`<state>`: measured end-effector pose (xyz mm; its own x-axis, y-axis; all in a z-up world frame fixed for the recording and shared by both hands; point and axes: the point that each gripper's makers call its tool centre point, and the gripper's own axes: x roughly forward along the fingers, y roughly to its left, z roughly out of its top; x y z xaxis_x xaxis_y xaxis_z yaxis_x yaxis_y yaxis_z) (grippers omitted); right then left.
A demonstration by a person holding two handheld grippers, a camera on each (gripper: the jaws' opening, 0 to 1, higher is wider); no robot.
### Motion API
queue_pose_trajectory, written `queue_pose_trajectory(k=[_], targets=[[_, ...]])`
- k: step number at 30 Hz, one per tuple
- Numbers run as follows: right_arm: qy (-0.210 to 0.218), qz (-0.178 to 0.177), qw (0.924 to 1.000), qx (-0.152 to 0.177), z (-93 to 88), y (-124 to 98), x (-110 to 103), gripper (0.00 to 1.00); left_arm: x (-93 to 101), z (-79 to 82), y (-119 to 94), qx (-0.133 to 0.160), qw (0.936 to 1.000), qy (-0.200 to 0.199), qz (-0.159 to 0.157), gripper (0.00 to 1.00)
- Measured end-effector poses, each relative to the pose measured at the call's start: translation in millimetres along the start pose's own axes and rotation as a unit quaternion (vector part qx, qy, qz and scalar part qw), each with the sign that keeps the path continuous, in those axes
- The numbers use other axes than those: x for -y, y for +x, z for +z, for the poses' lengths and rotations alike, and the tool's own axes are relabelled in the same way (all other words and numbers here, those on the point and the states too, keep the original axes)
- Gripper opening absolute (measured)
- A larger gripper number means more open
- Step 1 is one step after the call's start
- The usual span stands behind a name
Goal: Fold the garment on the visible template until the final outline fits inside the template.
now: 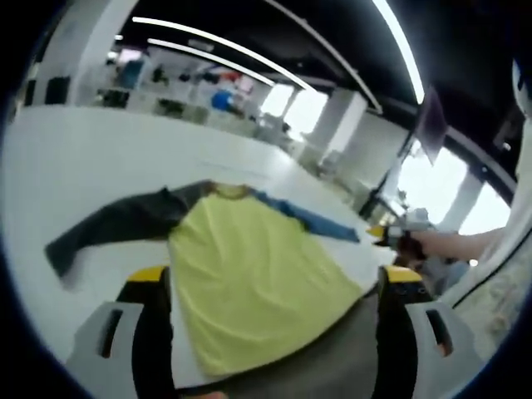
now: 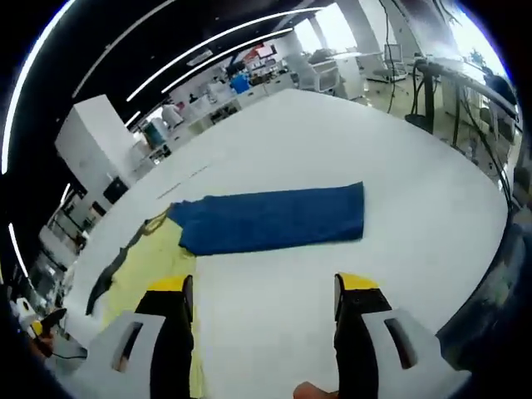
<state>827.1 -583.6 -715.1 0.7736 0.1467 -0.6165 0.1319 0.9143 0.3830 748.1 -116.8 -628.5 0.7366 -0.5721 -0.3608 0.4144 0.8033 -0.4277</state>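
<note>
Limp yellow cotton shirt with one grey and one blue sleeve (image 1: 249, 274) likely drapes softly; blue sleeve (image 2: 270, 218) at twelve o'clock invites gripping; both jaws apart, empty.

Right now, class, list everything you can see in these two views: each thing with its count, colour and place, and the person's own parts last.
Garment: one, yellow body, one dark grey sleeve, one blue sleeve; spread flat on the table, both sleeves stretched out.
Table: one, white, under the garment.
Ceiling lights: several long white strips, overhead.
Background furniture: white cabinets and desks, beyond the table; details too small to tell.
Left gripper: one, grey with yellow-tipped black jaws, open over the yellow body's hem.
Right gripper: one, same colours, open above bare table near the blue sleeve.
</note>
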Motion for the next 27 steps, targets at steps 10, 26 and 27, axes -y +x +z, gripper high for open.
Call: queue_pose_trajectory(k=[10, 26, 27], targets=[[0.016, -0.042, 0.9989, -0.017, 14.3, 35.0, 49.6, 0.63, 12.7, -6.1, 7.4, -0.027, 0.9994, 0.013, -0.014, 0.99], [0.024, -0.094, 0.9945, -0.040, 21.1, 76.2, 87.6, 0.50, 21.6, -15.5, 12.7, -0.048, 0.9986, 0.015, -0.012, 0.99], [0.016, -0.091, 0.9952, -0.033, 23.5, 76.2, 86.9, 0.47, 22.1, -15.8, 13.0, -0.049, 0.9986, 0.015, -0.012, 0.99]])
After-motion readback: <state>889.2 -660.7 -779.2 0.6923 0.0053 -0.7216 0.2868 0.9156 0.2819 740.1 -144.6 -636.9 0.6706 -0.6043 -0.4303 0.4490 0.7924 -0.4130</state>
